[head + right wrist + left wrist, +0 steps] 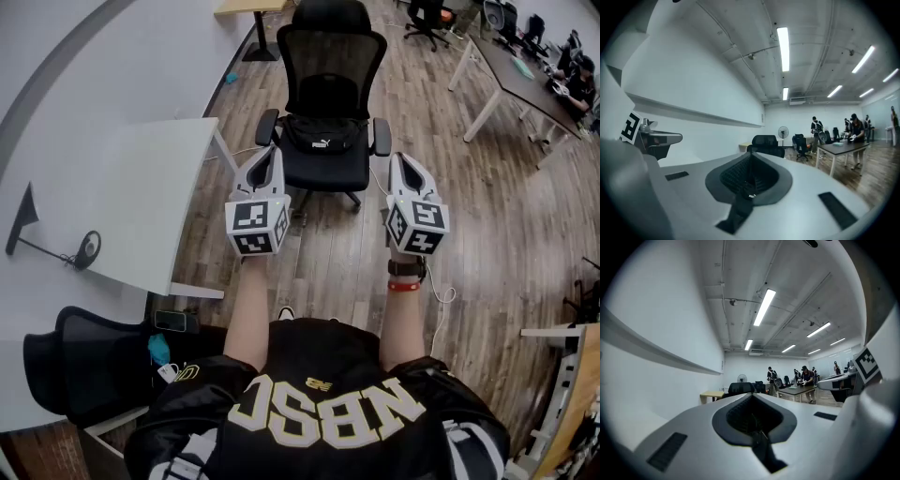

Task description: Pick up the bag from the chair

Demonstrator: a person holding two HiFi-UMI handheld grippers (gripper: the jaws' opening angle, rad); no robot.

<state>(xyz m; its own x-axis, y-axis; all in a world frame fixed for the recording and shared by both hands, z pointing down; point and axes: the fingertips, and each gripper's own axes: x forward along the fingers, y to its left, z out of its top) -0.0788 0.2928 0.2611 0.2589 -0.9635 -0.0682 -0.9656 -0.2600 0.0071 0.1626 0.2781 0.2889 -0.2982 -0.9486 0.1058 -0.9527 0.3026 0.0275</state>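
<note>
A small black bag (323, 133) with a white logo lies on the seat of a black mesh office chair (330, 54) straight ahead in the head view. Both grippers are held side by side in front of the chair, short of it and apart from the bag. My left gripper (273, 155) points at the chair's left armrest, and its jaws are shut with nothing between them. My right gripper (397, 162) points at the right armrest, also shut and empty. The gripper views look level over the shut jaws; the chair's top (765, 140) shows beyond them, and the bag is hidden.
A white table (122, 187) stands at the left, with its corner close to the chair. Another black chair (84, 366) is at the lower left. A long desk (525, 84) with seated people runs along the upper right. Wooden floor lies around the chair.
</note>
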